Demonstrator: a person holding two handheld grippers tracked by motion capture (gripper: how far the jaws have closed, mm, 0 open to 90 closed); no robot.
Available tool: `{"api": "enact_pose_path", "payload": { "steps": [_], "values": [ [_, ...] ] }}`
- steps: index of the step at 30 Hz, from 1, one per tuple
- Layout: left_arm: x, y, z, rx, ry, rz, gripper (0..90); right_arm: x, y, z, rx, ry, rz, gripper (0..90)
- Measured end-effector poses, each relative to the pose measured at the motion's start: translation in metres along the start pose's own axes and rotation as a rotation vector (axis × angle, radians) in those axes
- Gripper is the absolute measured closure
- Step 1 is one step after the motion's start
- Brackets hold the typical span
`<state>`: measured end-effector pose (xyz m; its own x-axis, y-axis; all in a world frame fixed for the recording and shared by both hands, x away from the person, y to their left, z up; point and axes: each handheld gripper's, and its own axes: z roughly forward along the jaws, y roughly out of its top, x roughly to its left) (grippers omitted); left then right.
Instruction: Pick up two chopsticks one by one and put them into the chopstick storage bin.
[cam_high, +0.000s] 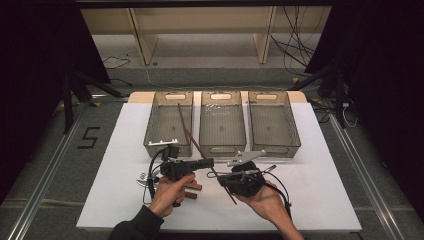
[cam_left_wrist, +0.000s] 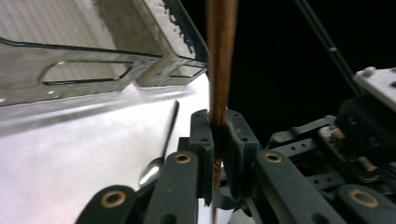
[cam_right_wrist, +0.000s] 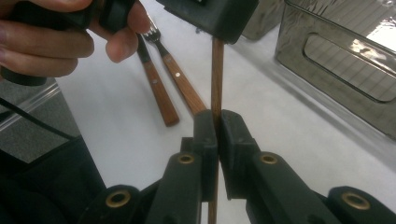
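A long thin brown stick (cam_high: 186, 125) slants from above the left bin down toward the table's front. Both grippers hold it. My left gripper (cam_high: 207, 162) is shut on its middle; in the left gripper view the stick (cam_left_wrist: 220, 56) rises straight from between the closed jaws of the left gripper (cam_left_wrist: 217, 135). My right gripper (cam_high: 219, 176) is shut on the stick just below that. In the right gripper view the stick (cam_right_wrist: 217, 74) stands between the closed jaws of the right gripper (cam_right_wrist: 216, 126), and the left gripper's jaws (cam_right_wrist: 210, 14) clamp it higher up.
Three clear grey bins stand side by side at the back: left (cam_high: 168, 146), middle (cam_high: 222, 148), right (cam_high: 274, 148). A white piece (cam_high: 163, 142) lies in the left bin. A wooden-handled fork (cam_right_wrist: 180, 79) and another wooden-handled utensil (cam_right_wrist: 156, 91) lie under the left hand. Metal cutlery (cam_high: 144, 179) lies at left.
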<state>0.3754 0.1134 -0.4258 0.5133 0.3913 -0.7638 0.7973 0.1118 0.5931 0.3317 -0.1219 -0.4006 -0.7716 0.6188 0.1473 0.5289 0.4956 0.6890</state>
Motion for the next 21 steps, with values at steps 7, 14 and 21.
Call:
{"api": "enact_pose_path", "payload": {
  "steps": [7,14,21],
  "values": [
    [-0.001,0.012,-0.011,-0.018,0.007,0.025,84.0,-0.006,-0.001,-0.007,-0.036,0.032,0.021,69.5],
    [0.001,0.035,-0.036,-0.052,0.053,0.059,84.0,-0.010,-0.006,-0.014,-0.059,0.022,0.007,50.3],
    [0.002,0.061,-0.058,-0.068,0.129,0.103,83.9,-0.011,-0.012,-0.013,-0.068,0.006,0.005,36.4]
  ]
}}
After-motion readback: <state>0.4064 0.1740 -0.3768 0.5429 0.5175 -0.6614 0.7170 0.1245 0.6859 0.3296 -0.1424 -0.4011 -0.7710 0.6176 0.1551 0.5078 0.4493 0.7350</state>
